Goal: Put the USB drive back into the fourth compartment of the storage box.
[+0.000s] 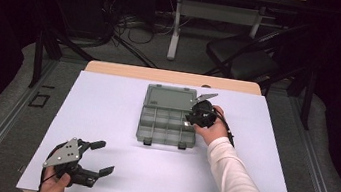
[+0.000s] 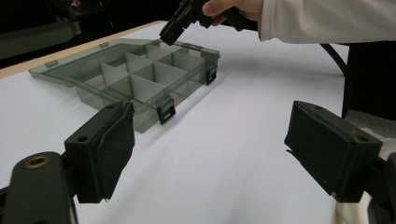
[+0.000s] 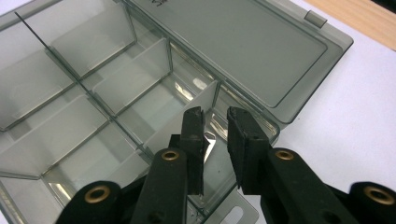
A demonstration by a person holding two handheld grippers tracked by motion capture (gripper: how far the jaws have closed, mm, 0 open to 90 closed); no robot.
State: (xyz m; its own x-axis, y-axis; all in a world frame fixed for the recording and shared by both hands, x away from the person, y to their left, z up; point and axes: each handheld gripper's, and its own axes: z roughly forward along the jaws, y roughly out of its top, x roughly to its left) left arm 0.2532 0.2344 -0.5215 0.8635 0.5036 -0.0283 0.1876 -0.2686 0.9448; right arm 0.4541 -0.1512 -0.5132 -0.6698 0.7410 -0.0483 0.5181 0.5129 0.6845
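Now the right gripper (image 3: 215, 122), jaws nearly closed around a divider (image 3: 184, 119) in the box (image 1: 168, 116) mid-bench, needs a straight upward pull, while the left gripper (image 1: 99, 157) rests open near the bench's front-left corner.

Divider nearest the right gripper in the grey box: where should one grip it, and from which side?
Probably take the divider by its free top edge, coming from straight above, one jaw on each flat face. It is a thin upright panel, and the walls of the box and the neighbouring partitions close off its ends and bottom. The right gripper hangs just over it.
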